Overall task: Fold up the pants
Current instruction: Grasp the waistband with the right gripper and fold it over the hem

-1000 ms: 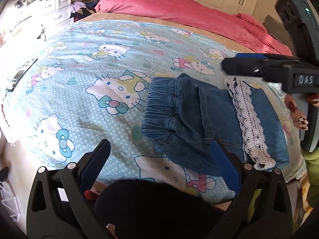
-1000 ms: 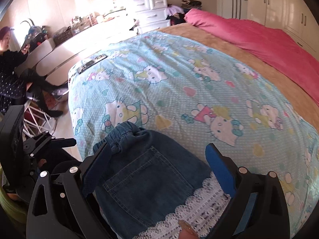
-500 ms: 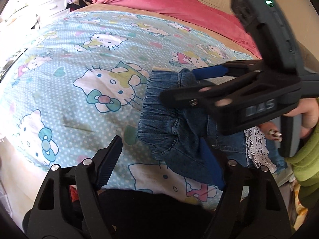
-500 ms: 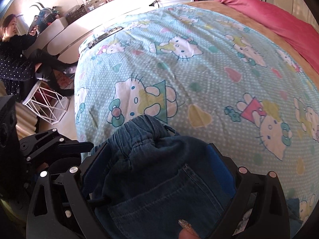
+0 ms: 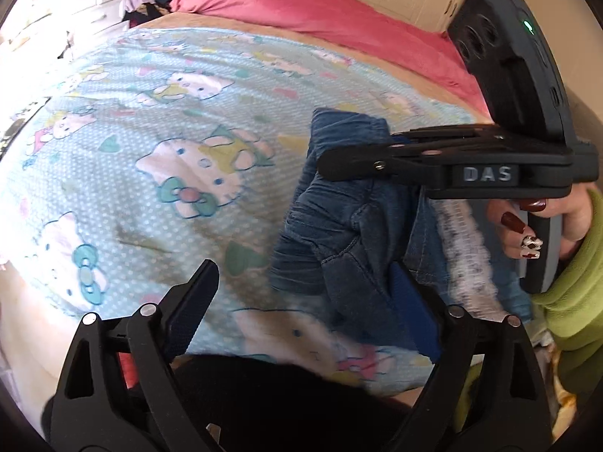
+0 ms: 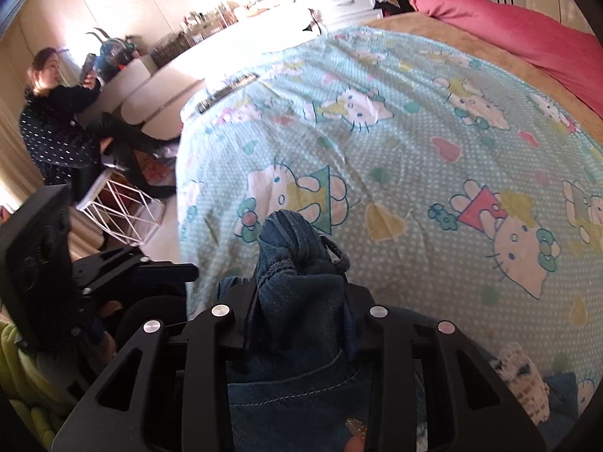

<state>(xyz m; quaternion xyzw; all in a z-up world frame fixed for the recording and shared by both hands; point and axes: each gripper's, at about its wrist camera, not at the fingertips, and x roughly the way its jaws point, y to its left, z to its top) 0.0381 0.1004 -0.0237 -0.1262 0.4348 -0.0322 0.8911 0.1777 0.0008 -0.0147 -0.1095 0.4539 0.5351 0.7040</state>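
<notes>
The denim pants (image 6: 297, 263), soft and rumpled with a gathered elastic waistband, lie near the foot edge of the bed (image 6: 433, 143), on a dotted pale-blue cartoon-cat sheet; a white lace trim (image 5: 463, 248) runs along the hem side; the right gripper (image 6: 297, 297), matte black plastic with bright rivets, has its jaws closing narrow on a bunched ridge of the waistband, fabric pinched between the pads; the left gripper (image 5: 301, 301) has its jaws wide and opening, the blue right pad possibly brushing the denim's near fold, though blur hides this; a plush pink blanket (image 5: 339, 19) lies beyond.
</notes>
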